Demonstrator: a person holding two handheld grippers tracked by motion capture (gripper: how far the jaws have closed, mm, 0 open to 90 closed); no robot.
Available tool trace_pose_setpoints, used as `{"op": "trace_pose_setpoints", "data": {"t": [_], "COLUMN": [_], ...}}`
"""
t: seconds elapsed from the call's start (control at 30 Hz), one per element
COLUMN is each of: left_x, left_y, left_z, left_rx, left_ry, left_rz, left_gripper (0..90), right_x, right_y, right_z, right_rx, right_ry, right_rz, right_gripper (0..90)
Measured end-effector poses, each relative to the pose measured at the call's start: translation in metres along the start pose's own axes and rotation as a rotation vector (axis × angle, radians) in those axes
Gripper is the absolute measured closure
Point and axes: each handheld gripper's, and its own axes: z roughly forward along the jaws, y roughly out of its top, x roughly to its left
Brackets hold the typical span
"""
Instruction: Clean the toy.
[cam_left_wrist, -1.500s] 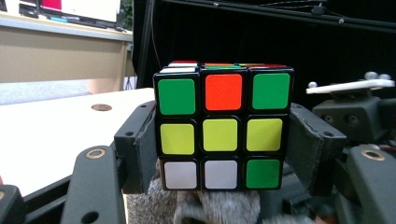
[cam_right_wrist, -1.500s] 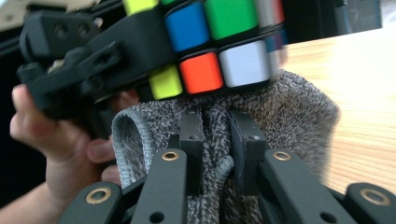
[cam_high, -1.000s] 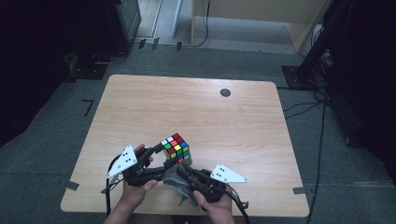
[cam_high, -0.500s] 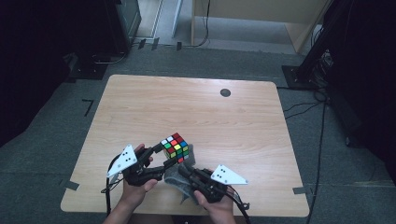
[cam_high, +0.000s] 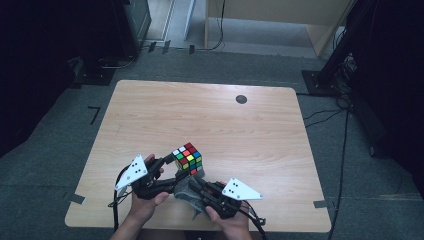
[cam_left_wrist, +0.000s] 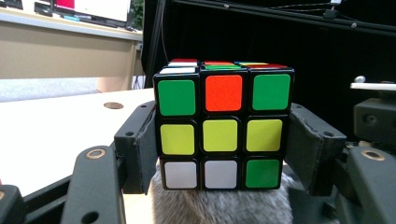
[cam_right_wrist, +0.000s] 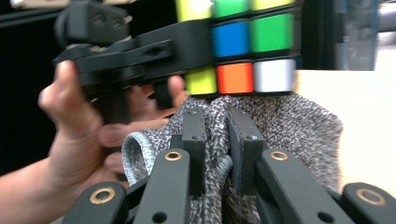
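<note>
**A:** Status on the left?

**B:** My left gripper (cam_high: 167, 167) has its jaws clamped on the Rubik's cube (cam_high: 188, 158), one pad on each side face. In the left gripper view the cube (cam_left_wrist: 223, 125) sits square between my jaws: near face reads green, orange, green on top, three yellow across the middle, then white, white, green. It's held just above the counter (cam_high: 210, 120), near the front edge, a bit left of centre.

**A:** Right side?

**B:** My right gripper (cam_high: 192, 186) has its jaws pinched together on a grey knit cloth (cam_high: 186, 192). In the right gripper view the fabric (cam_right_wrist: 289, 126) is bunched between the two pads, with a rolled hem (cam_right_wrist: 137, 149) hanging out to the left.

**A:** Cloth relative to the cube?

**B:** Directly under it. From the right gripper view the cube's bottom row (cam_right_wrist: 240, 77), yellow, orange, white, sits right on top of the bunched cloth and looks to be touching it. From the left gripper view the grey fabric (cam_left_wrist: 219, 207) shows just below the cube's lower edge.

**A:** Hands?

**B:** Left hand (cam_high: 145, 202) wrapped round the left gripper's body, right hand (cam_high: 227, 220) on the right one, both at the near edge of the counter. Grippers sit close, tips converging under the cube. Dark round hole (cam_high: 241, 99) in the counter, well apart, at the far side.
</note>
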Motion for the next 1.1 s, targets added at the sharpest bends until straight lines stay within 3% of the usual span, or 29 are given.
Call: {"op": "trace_pose_setpoints", "data": {"t": [0.07, 0.17, 0.3, 0.37, 0.5, 0.6, 0.73, 0.87, 0.97, 1.1], "left_x": [0.002, 0.006, 0.008, 0.008, 0.008, 0.010, 0.014, 0.021, 0.021, 0.017], "left_y": [0.001, 0.002, 0.002, 0.002, 0.000, -0.003, -0.007, -0.010, -0.009, -0.004], "left_z": [-0.002, -0.004, -0.005, -0.004, -0.002, 0.000, 0.003, 0.003, 0.004, 0.005], "left_rx": [-0.005, -0.012, -0.014, -0.009, 0.001, 0.009, 0.020, 0.025, 0.026, 0.016], "left_ry": [0.008, 0.020, 0.033, 0.036, 0.042, 0.052, 0.069, 0.087, 0.098, 0.109], "left_rz": [-0.003, -0.016, -0.019, -0.017, -0.014, -0.019, -0.038, -0.065, -0.070, -0.068], "left_gripper": [34.5, 34.4, 34.4, 34.5, 34.4, 34.4, 34.4, 34.4, 34.4, 34.4], "right_x": [-0.002, -0.015, -0.042, -0.055, -0.070, -0.074, -0.065, -0.053, -0.044, -0.027], "right_y": [0.002, 0.006, 0.011, 0.012, 0.006, 0.002, 0.006, 0.015, 0.017, 0.013], "right_z": [-0.002, -0.010, -0.022, -0.027, -0.028, -0.026, -0.024, -0.024, -0.022, -0.005], "right_rx": [0.000, -0.008, 0.001, 0.021, 0.090, 0.125, 0.061, 0.002, -0.011, 0.013], "right_ry": [-0.009, -0.083, -0.254, -0.342, -0.433, -0.447, -0.427, -0.429, -0.379, -0.280], "right_rz": [-0.006, -0.010, -0.007, -0.057, -0.092, -0.086, -0.114, -0.156, -0.152, -0.143], "right_gripper": [79.5, 79.5, 79.6, 79.4, 74.1, 61.3, 44.7, 39.3, 38.9, 35.7]}}
